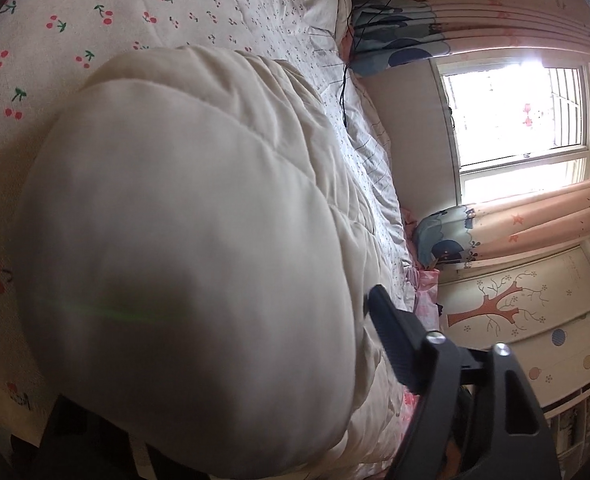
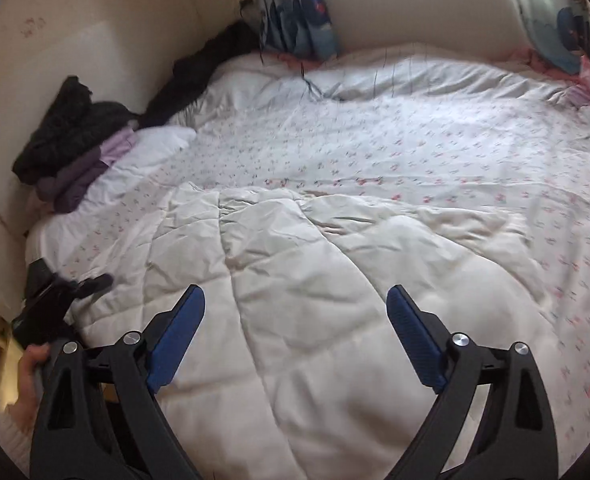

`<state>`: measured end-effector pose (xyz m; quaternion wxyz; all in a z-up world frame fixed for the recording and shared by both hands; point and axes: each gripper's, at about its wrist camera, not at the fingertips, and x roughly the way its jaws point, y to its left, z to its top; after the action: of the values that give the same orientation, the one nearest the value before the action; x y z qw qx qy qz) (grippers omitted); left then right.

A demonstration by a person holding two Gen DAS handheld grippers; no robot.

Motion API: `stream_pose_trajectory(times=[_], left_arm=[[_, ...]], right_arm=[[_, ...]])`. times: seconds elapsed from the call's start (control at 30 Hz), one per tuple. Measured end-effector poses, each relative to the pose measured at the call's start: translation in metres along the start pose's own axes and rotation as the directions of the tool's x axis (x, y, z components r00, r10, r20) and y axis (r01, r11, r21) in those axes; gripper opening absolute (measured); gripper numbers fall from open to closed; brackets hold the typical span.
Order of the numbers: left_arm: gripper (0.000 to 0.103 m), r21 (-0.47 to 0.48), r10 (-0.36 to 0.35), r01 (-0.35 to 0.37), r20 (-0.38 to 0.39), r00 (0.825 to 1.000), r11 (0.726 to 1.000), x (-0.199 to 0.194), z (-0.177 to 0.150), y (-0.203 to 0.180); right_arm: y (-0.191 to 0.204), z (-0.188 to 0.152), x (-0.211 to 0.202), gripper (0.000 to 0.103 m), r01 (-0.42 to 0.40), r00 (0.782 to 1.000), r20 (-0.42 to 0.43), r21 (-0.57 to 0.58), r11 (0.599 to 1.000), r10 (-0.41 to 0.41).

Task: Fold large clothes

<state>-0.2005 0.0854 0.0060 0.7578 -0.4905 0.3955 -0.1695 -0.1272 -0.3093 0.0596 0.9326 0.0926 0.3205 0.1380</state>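
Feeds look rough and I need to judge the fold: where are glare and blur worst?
Left wrist: window blown out, near quilt out of focus with a green flare. Right wrist: motion smear on the sheet; quilt sharper.

Place: it was a bedroom in a home.
Bed point(image 2: 375, 152): it filled the view, under a flowered cover.
Window point(image 1: 515, 120): stood at 3 o'clock, flanked by cartoon curtains point(image 1: 535, 232).
Wardrobe point(image 1: 535, 320): at 4 o'clock, painted with a tree.
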Motion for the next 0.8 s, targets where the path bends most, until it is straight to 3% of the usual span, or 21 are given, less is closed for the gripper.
stream_pose_trajectory(times=[0.07, 0.1, 0.17, 0.23, 0.37, 0.4, 0.47, 0.53, 0.6, 0.67, 0.73, 0.8], left_arm=[[0.060, 0.012, -0.012, 0.012, 0.001, 1.000, 1.000, 0.001, -0.002, 0.000], [0.057, 0.023, -0.023, 0.023, 0.000, 1.000, 0.999, 0.001, -0.001, 0.001], [0.056, 0.066, -0.028, 0.028, -0.002, 1.000, 0.997, 0.005, -0.001, -0.008], [0.056, 0.076, -0.018, 0.018, -0.003, 1.000, 0.997, 0.006, 0.001, -0.010], [0.056, 0.048, -0.032, 0.032, -0.013, 0.999, 0.998, 0.007, 0.003, -0.003], [0.056, 0.052, -0.029, 0.029, -0.010, 1.000, 0.998, 0.007, 0.002, -0.004], [0.056, 0.065, -0.017, 0.018, -0.009, 1.000, 0.998, 0.008, 0.001, -0.006], [0.056, 0.076, -0.001, 0.002, -0.015, 1.000, 0.997, 0.009, 0.001, -0.009], [0.056, 0.067, -0.005, 0.006, -0.020, 1.000, 0.998, 0.006, 0.002, -0.006], [0.056, 0.053, -0.012, 0.013, -0.022, 1.000, 0.999, 0.007, 0.003, -0.003], [0.056, 0.057, -0.004, 0.005, -0.015, 1.000, 0.998, 0.008, 0.002, -0.005], [0.056, 0.067, 0.003, -0.002, -0.010, 1.000, 0.998, 0.007, 0.001, -0.007]], right_arm=[[0.001, 0.005, 0.044, 0.089, 0.110, 0.990, -0.083, -0.029, 0.994, -0.112], [-0.001, -0.001, 0.073, 0.094, 0.156, 0.972, -0.166, -0.059, 0.986, -0.164], [-0.001, -0.010, 0.099, 0.095, 0.170, 0.961, -0.203, -0.093, 0.981, -0.186], [0.001, -0.006, 0.097, 0.095, 0.168, 0.957, -0.223, -0.097, 0.981, -0.186], [0.025, -0.012, 0.055, 0.095, 0.105, 0.985, -0.128, -0.116, 0.988, -0.119], [0.032, -0.017, 0.052, 0.095, 0.110, 0.983, -0.128, -0.151, 0.982, -0.130], [0.045, -0.035, 0.074, 0.097, 0.163, 0.957, -0.196, -0.244, 0.956, -0.213], [0.050, -0.045, 0.080, 0.097, 0.187, 0.954, -0.173, -0.296, 0.937, -0.245], [0.049, -0.032, 0.075, 0.097, 0.172, 0.947, -0.222, -0.253, 0.952, -0.230], [0.054, -0.017, 0.055, 0.097, 0.146, 0.971, -0.154, -0.216, 0.965, -0.182], [0.059, 0.005, 0.054, 0.097, 0.190, 0.970, -0.107, -0.233, 0.954, -0.219], [0.056, 0.026, 0.072, 0.097, 0.257, 0.952, -0.102, -0.246, 0.935, -0.288]])
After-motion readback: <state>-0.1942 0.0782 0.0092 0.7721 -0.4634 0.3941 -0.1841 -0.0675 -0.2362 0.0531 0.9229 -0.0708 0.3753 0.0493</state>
